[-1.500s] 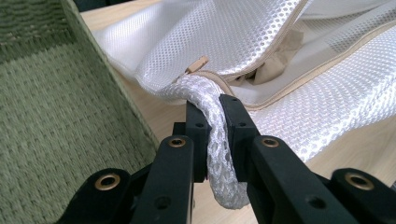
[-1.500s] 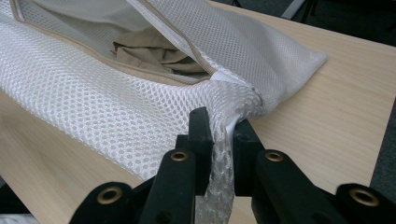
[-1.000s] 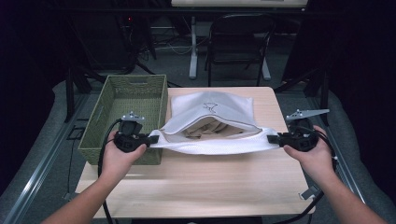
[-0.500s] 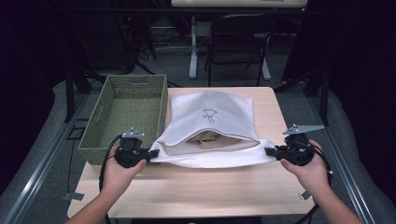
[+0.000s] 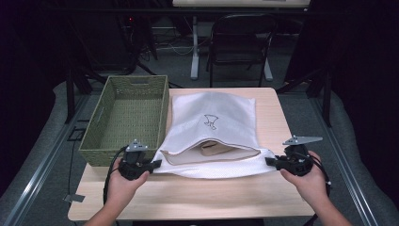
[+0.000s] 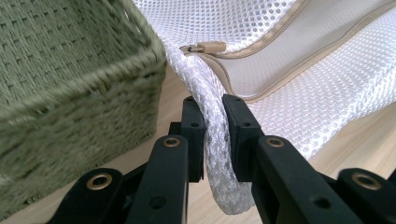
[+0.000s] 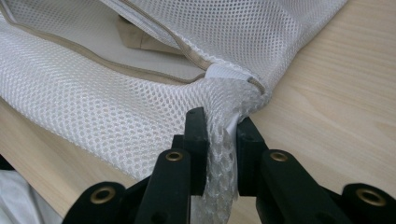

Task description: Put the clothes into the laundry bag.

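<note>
Two tongs ours: left tongs (image 6: 212,140) pinching mesh bag (image 5: 214,127) at left corner, right tongs (image 7: 219,149) pinching right corner; bag flat on bench (image 5: 188,197), beside basket (image 5: 127,117), mouth unzipped.

Basket (image 5: 127,115) left of mesh bag (image 5: 214,127)

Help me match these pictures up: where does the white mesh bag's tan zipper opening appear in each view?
High view: zipper opening centre, along the mesh bag's near edge.
Left gripper view: upper right, running diagonally from the pull.
Right gripper view: upper left, ending above the jaws.
Shared landmark: the light wooden table.
</note>
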The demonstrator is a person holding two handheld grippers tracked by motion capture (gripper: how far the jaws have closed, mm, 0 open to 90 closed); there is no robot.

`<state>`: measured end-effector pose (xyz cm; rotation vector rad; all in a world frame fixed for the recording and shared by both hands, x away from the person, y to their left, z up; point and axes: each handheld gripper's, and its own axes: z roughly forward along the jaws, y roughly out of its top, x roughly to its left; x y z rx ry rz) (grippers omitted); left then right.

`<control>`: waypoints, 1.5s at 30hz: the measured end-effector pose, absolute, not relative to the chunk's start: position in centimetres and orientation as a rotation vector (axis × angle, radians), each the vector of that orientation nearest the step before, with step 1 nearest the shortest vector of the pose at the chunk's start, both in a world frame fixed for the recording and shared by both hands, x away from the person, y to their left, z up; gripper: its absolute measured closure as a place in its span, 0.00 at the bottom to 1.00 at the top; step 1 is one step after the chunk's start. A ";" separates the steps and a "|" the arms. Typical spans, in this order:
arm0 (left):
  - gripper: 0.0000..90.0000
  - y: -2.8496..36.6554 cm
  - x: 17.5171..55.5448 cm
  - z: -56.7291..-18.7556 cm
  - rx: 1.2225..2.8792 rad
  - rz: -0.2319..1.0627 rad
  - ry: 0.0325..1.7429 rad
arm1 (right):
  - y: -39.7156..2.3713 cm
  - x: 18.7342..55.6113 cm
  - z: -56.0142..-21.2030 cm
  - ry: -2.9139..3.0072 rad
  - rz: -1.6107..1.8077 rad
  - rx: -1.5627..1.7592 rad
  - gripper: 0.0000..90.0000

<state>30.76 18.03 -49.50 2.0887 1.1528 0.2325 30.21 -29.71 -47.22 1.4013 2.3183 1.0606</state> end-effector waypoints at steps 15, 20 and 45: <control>0.83 17.9 29.5 -53.4 2.140 0.258 1.138 | -29.1 28.2 -51.5 2.326 1.016 1.421 0.85; 0.79 17.6 29.3 -54.1 2.170 0.268 1.132 | -29.1 27.8 -52.4 2.318 1.022 1.444 0.84; 0.52 17.7 29.6 -50.1 2.131 0.322 1.086 | -30.2 26.4 -49.4 2.214 1.039 1.406 0.56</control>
